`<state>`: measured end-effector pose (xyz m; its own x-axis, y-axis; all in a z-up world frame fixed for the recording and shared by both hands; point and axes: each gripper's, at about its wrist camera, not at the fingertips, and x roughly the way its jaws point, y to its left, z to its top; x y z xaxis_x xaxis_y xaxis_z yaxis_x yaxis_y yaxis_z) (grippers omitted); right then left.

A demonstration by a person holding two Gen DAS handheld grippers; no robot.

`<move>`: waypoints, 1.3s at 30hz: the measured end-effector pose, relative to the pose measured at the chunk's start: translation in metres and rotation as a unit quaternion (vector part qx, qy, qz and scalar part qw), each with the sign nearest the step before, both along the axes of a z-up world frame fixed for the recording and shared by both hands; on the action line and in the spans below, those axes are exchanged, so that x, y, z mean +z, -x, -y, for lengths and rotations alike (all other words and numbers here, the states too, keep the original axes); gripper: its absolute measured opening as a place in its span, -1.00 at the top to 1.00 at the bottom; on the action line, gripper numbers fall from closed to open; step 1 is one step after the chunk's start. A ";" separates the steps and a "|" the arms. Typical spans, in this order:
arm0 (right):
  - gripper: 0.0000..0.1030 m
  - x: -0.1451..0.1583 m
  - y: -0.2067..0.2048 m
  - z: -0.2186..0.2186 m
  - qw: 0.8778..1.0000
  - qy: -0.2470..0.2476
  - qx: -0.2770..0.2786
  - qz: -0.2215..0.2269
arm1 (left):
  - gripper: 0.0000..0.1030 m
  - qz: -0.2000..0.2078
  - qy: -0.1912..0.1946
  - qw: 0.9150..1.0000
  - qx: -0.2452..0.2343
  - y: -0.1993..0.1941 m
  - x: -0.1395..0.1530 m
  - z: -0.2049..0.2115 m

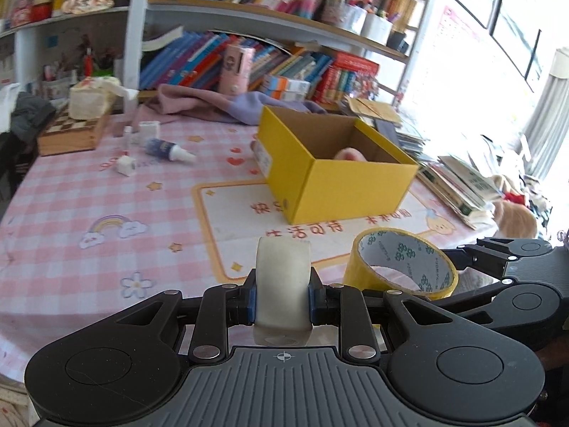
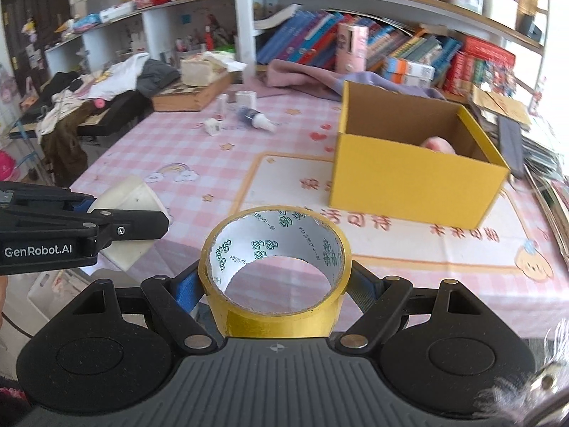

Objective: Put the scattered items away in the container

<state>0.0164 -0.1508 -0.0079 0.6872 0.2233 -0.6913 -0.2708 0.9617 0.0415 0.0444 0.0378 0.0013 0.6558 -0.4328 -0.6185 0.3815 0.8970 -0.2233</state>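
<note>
Left claw [image 1: 282,302] is clamped on a white tape roll [image 1: 282,277], held upright above the pink checked tabletop [image 1: 106,249]. Right claw [image 2: 275,291] grips a yellow tape roll [image 2: 275,306] across its outer wall, hole facing up. The yellow box [image 2: 409,185] stands open ahead of both claws with a pink item [image 2: 439,144] inside; a small bottle [image 1: 167,149] lies farther back to its left.

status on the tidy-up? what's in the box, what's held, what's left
Done: one pink item already lies in the yellow box. In hand: left gripper shut on the white tape roll, right gripper shut on the yellow tape roll. Left: dropper bottle and small white items on the tablecloth.
</note>
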 end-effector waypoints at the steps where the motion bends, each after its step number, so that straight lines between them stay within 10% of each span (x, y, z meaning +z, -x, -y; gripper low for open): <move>1: -0.57 0.000 0.001 0.003 1.000 0.000 -0.006 -0.001 | 0.55 -0.001 0.000 1.000 -0.005 -0.001 0.000 0.004; 39: -0.57 -0.008 -0.014 0.123 0.990 0.005 -0.137 -0.034 | 0.55 -0.016 0.001 0.990 -0.142 -0.052 -0.010 0.134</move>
<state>0.0303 -0.2741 -0.0154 0.6726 0.0274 -0.7395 0.0036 0.9992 0.0403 0.0961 -0.0966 -0.0083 0.4872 -0.5985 -0.6360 0.6116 0.7537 -0.2407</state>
